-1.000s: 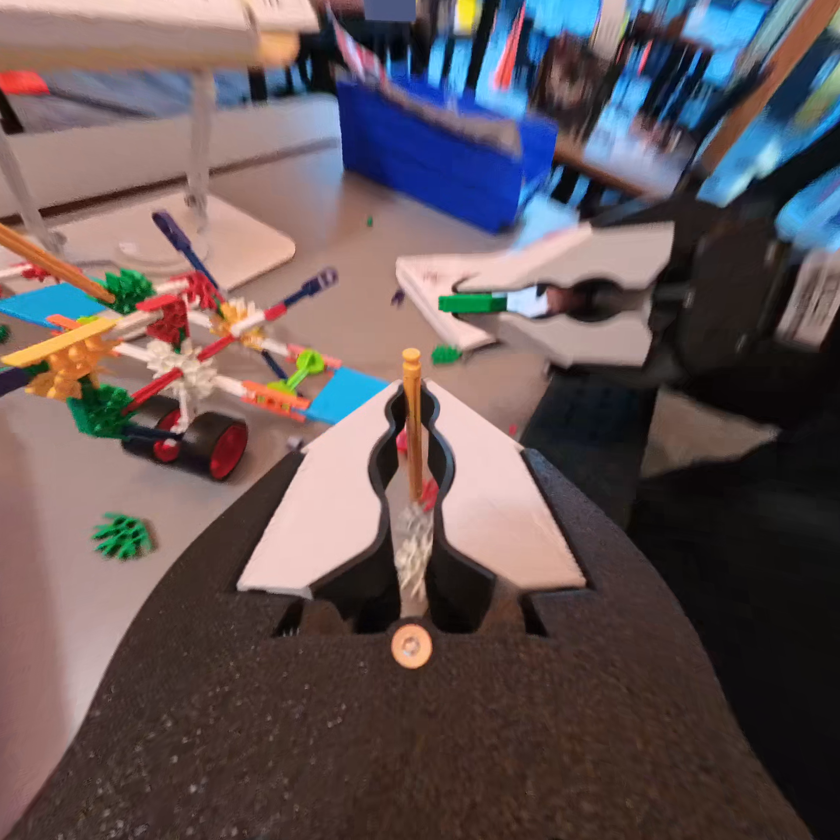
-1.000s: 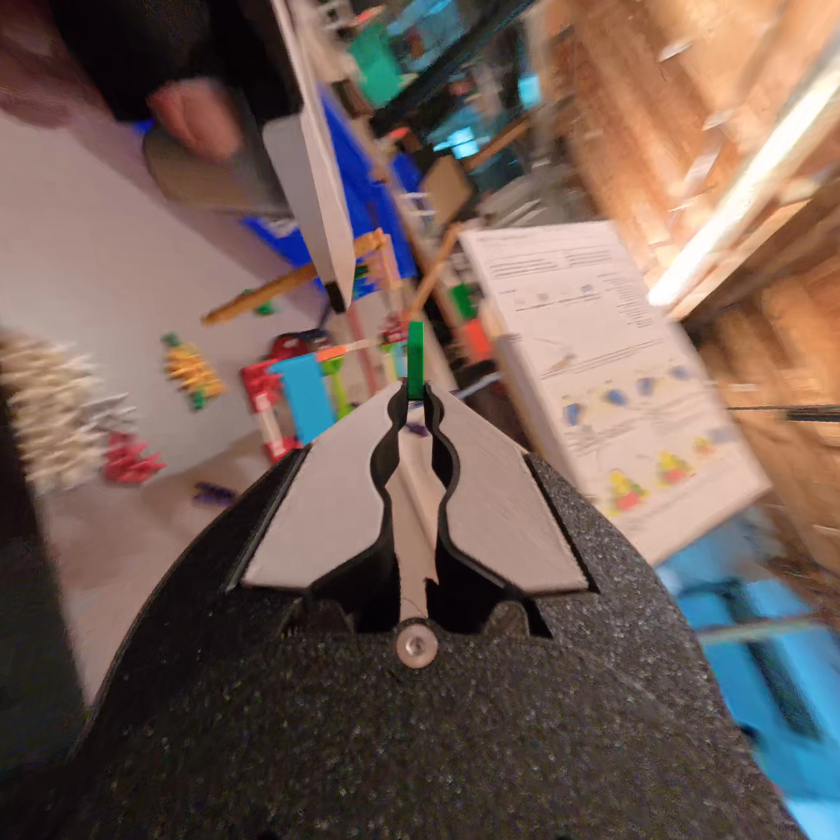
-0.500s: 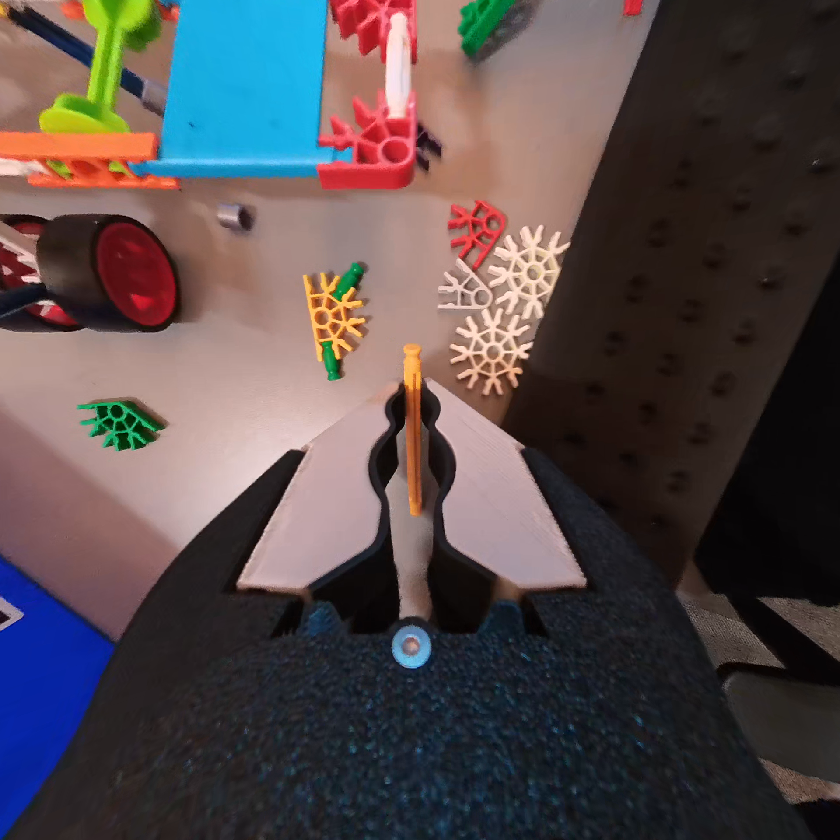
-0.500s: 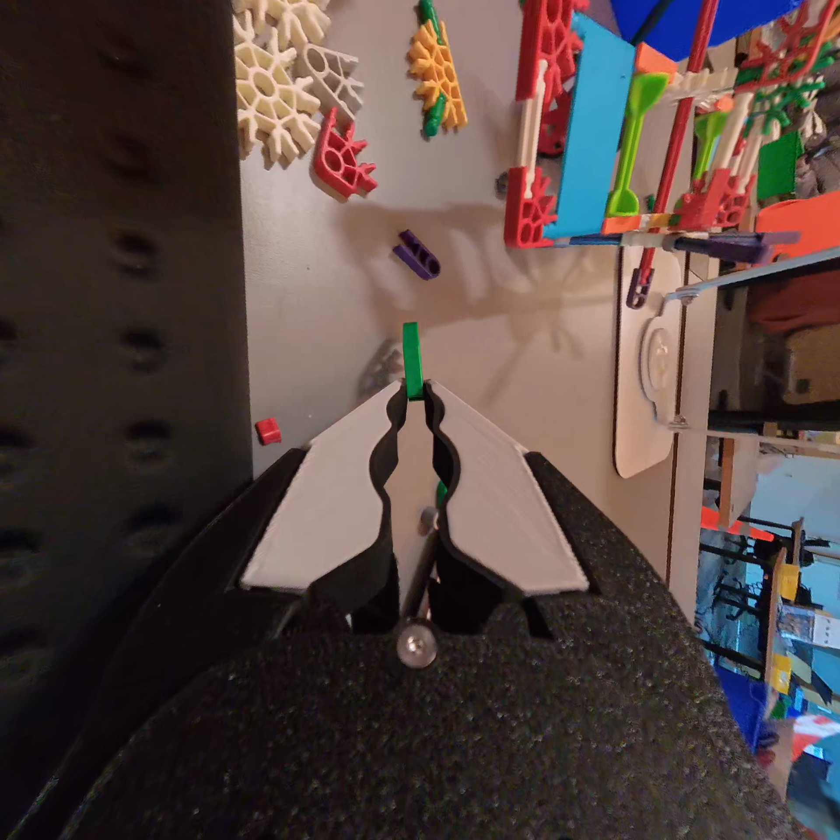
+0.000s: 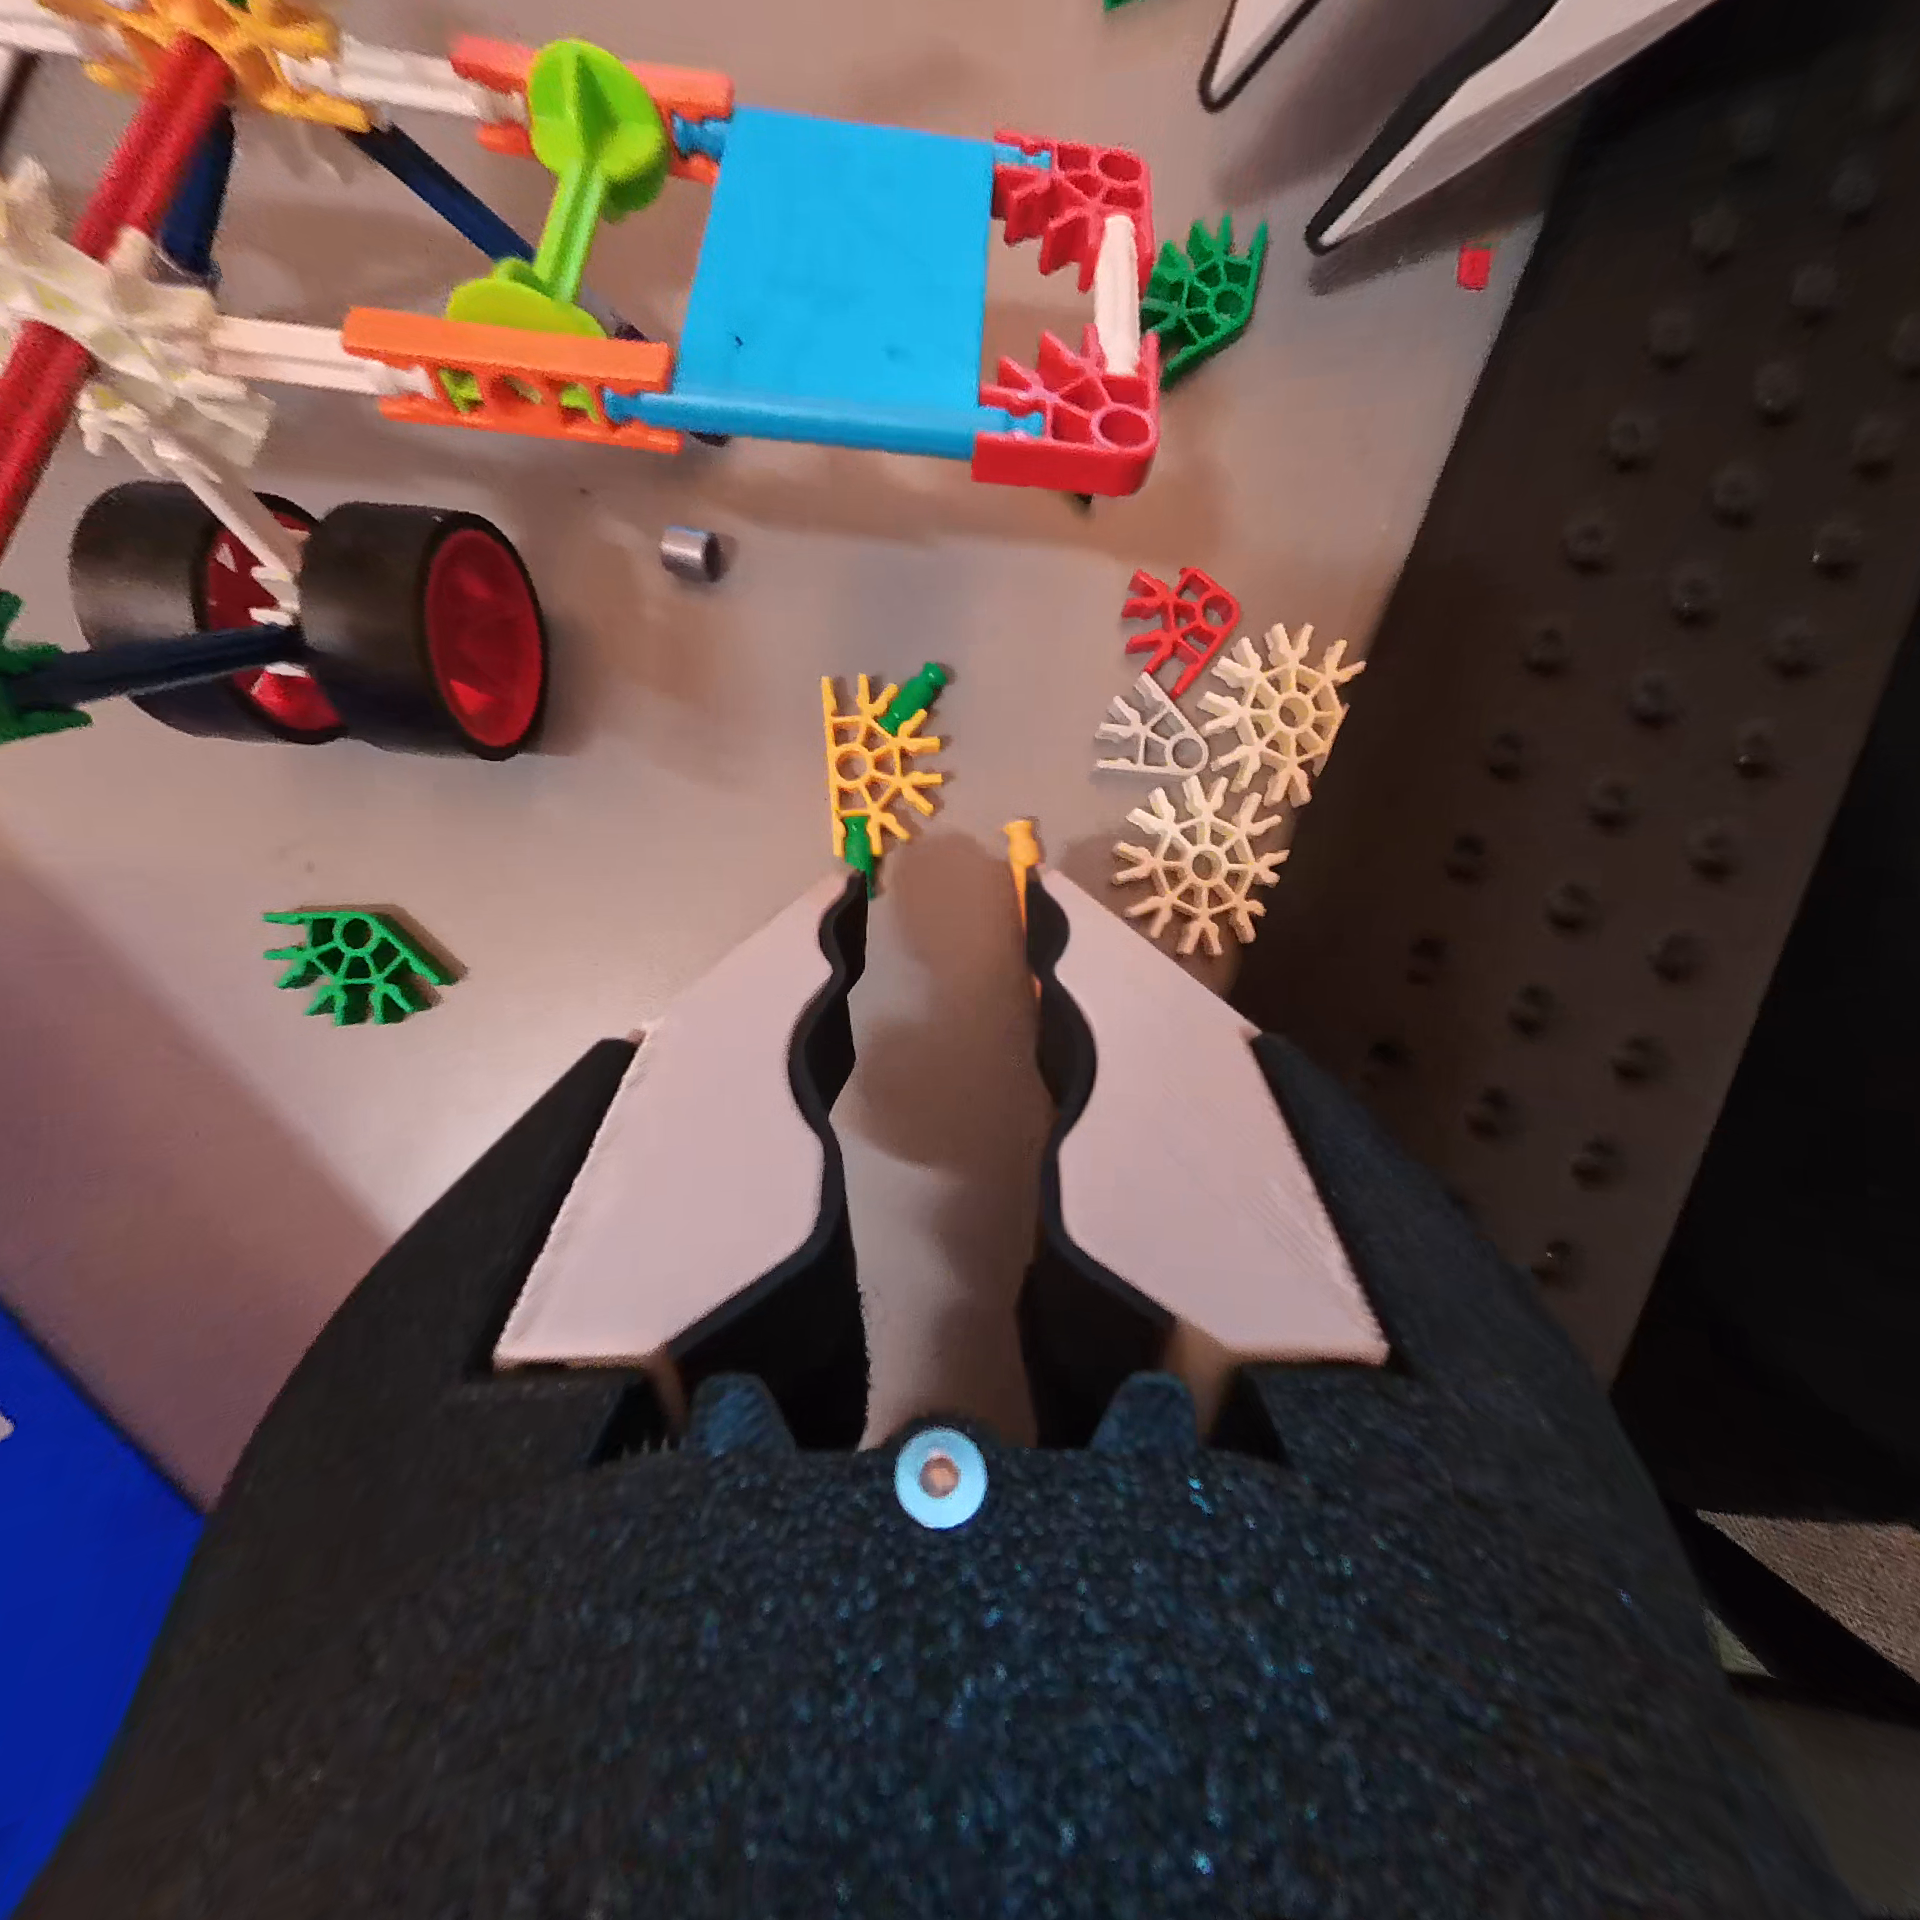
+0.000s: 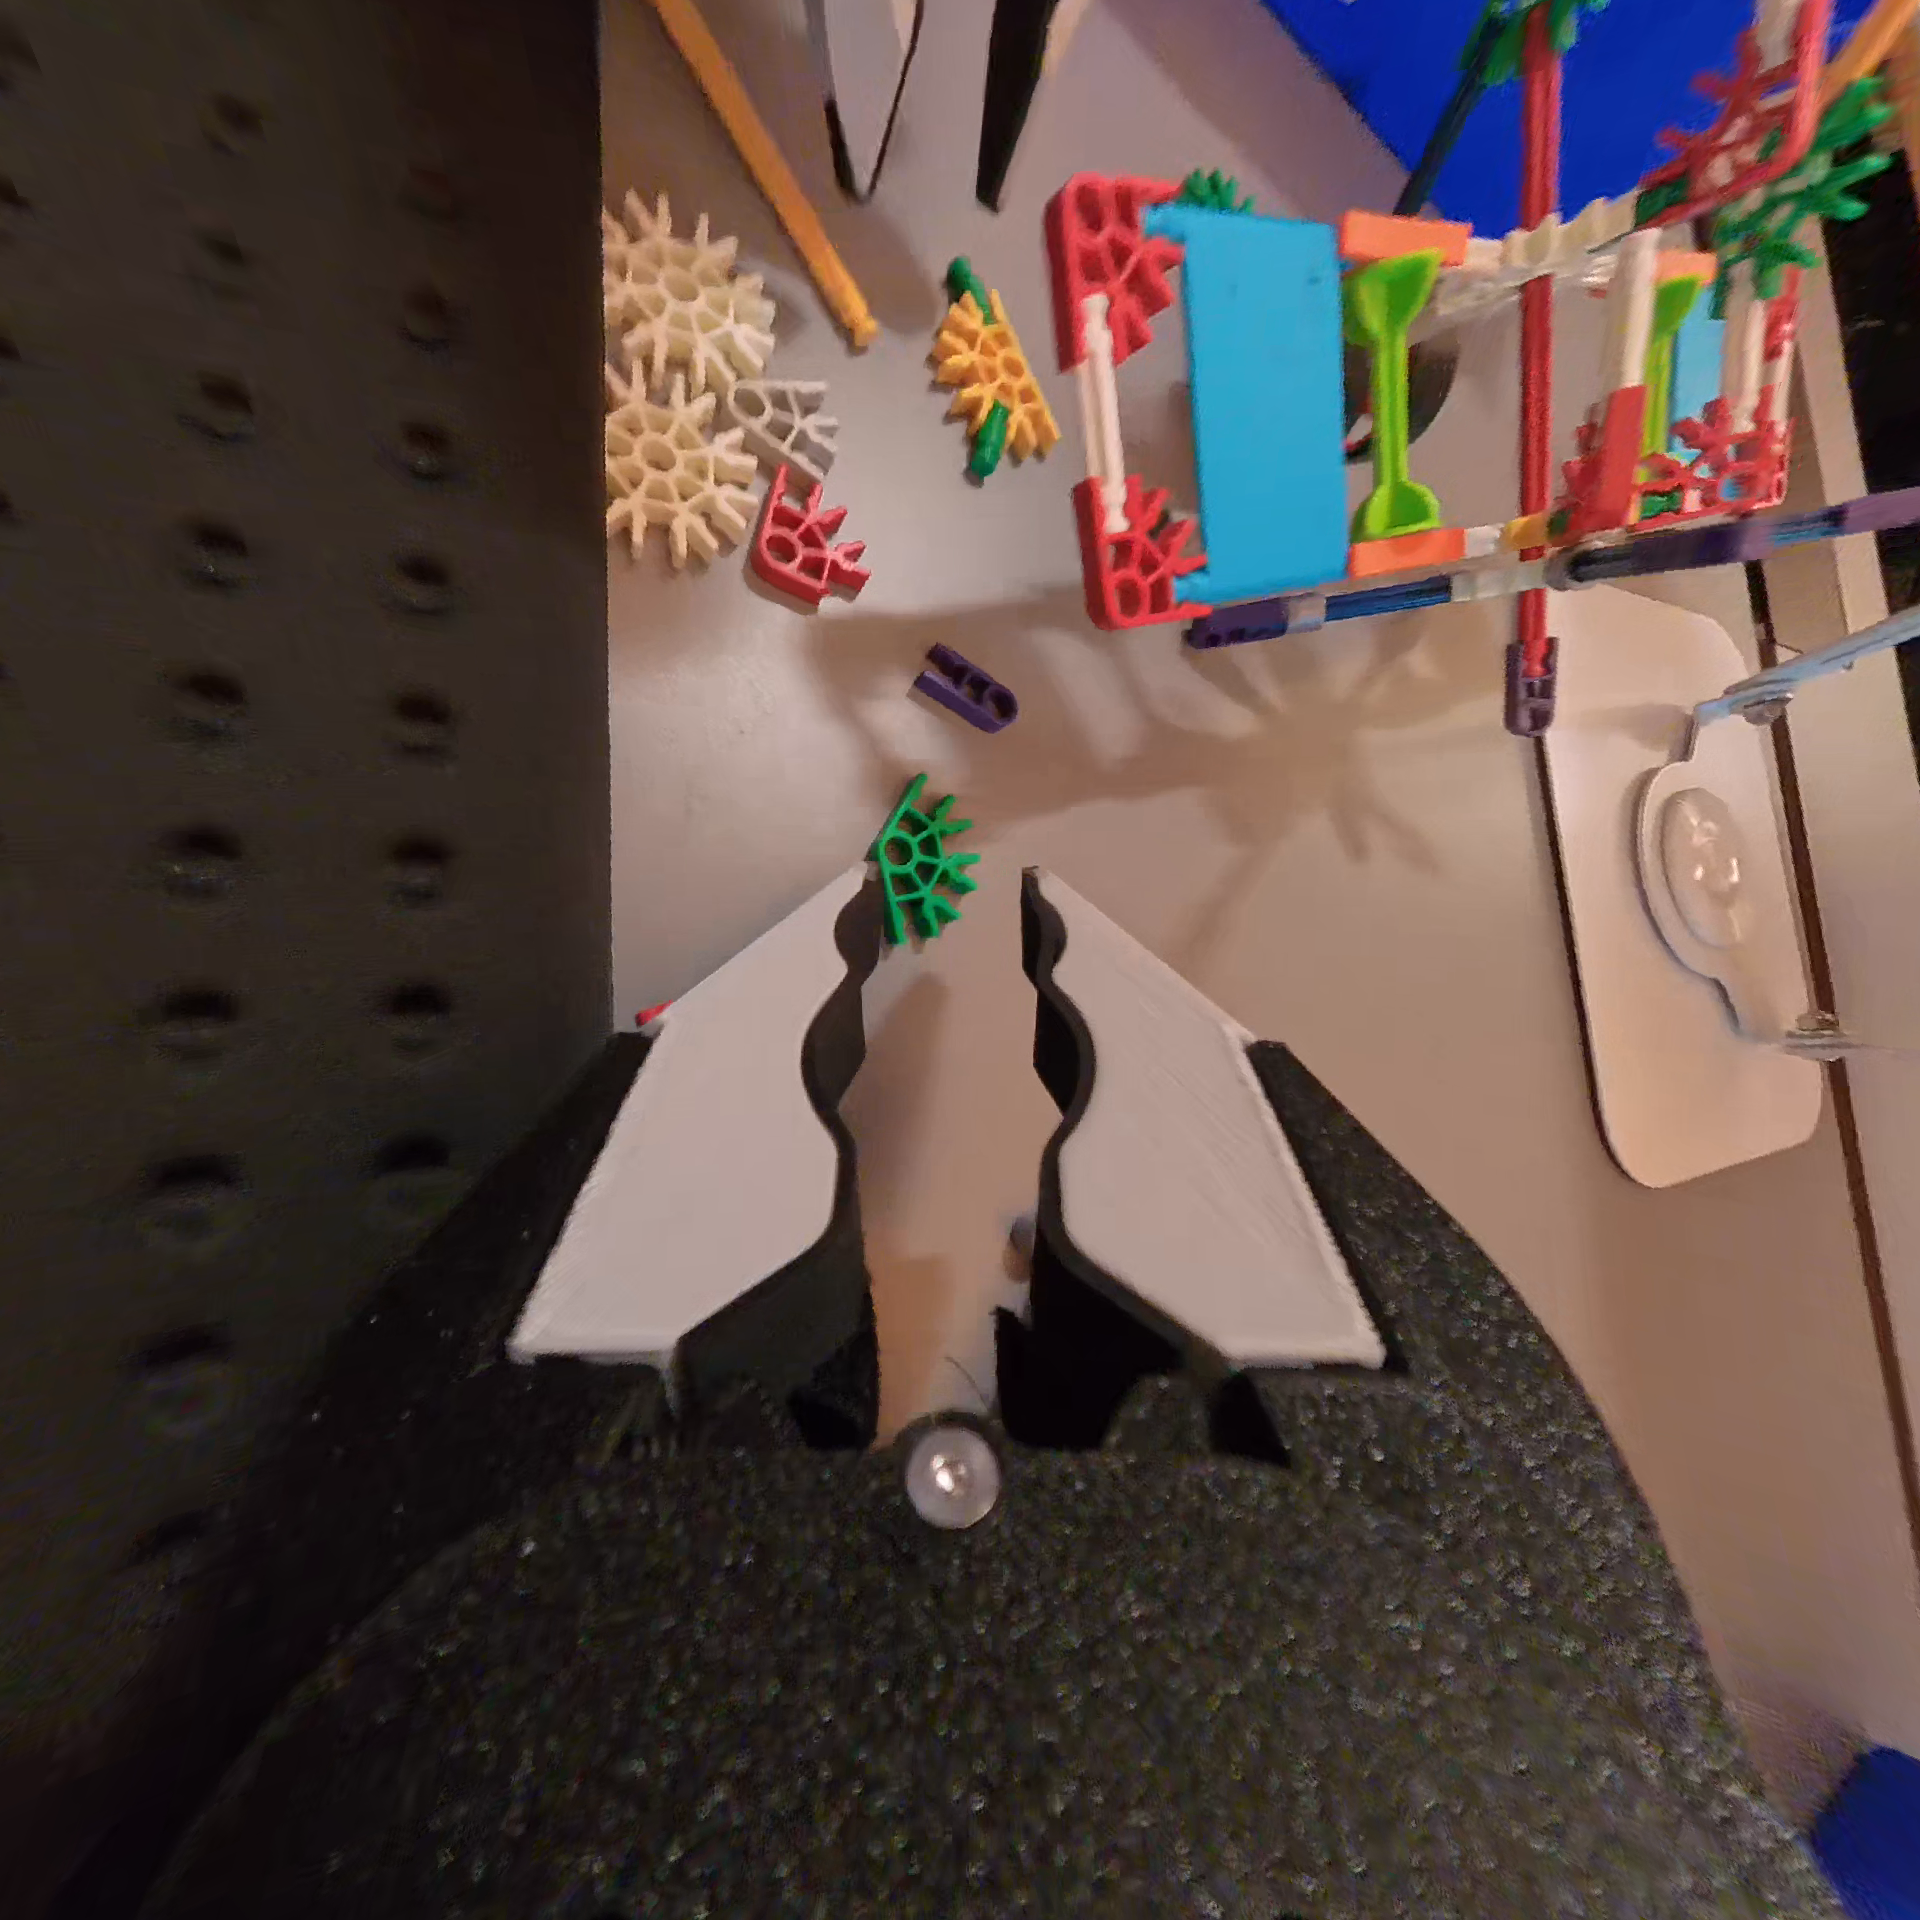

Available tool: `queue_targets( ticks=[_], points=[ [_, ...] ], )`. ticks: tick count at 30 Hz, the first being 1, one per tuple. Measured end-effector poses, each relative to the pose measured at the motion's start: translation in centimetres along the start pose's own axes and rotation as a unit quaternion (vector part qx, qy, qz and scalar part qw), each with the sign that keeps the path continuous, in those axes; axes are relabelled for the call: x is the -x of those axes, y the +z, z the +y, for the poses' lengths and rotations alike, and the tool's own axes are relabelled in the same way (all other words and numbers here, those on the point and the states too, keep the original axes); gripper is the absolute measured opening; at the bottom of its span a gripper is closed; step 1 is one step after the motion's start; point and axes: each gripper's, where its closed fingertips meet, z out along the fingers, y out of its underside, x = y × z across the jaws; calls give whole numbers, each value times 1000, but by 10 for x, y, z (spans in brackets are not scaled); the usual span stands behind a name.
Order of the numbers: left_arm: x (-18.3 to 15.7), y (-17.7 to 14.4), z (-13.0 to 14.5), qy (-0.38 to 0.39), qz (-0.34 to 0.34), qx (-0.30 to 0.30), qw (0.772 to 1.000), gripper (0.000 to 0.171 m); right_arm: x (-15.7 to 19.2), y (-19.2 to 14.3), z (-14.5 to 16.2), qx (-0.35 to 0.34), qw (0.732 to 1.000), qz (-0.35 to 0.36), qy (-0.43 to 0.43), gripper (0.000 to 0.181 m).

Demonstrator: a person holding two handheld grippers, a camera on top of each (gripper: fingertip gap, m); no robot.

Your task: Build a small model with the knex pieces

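My left gripper is open just above the grey table. An orange-yellow rod rests loose against the inner side of its right finger; it also shows in the right wrist view. A yellow connector with a short green rod lies just beyond the left fingertip. My right gripper is open and empty. A green fan connector lies on the table by its left fingertip, and a purple clip lies just beyond. The right gripper's fingers show at the top of the left wrist view.
A rod-and-connector model with a blue panel and black wheels stands beyond. Loose white snowflake connectors, a grey one and a red one lie by a black perforated mat. A white stand base sits right. There is about 15 cm between the tips of the two grippers. It is some 5 cm from my right tips to the purple clip.
Both grippers swung down over the table and opened. The left let go of the orange-yellow rod; the right let go of the green connector, which now lies flat on the table.
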Motion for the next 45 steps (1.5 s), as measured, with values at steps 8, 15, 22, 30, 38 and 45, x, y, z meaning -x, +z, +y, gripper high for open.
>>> queue_targets(
  ticks=[8,15,22,30,38,45],
  points=[
    [3,13,0,3,12,-3,1000,7,-10,-6,-7,-42,998,21,28,26],
    [6,-7,-3,-8,-3,-34,999,19,-21,-13,-12,-69,996,36,45,26],
    [54,-102,-60,8,-131,-159,978,25,-82,-35,-47,-108,988,73,86,26],
    [114,-112,-109,-15,-137,-240,961,40,-155,3,-107,-128,985,14,113,26],
    [124,-86,-120,-9,-69,-244,967,19,-172,81,-106,-69,992,-61,87,25],
    [125,-79,-126,1,-30,-255,966,3,-164,91,-111,-92,990,-99,51,7]
  ],
)
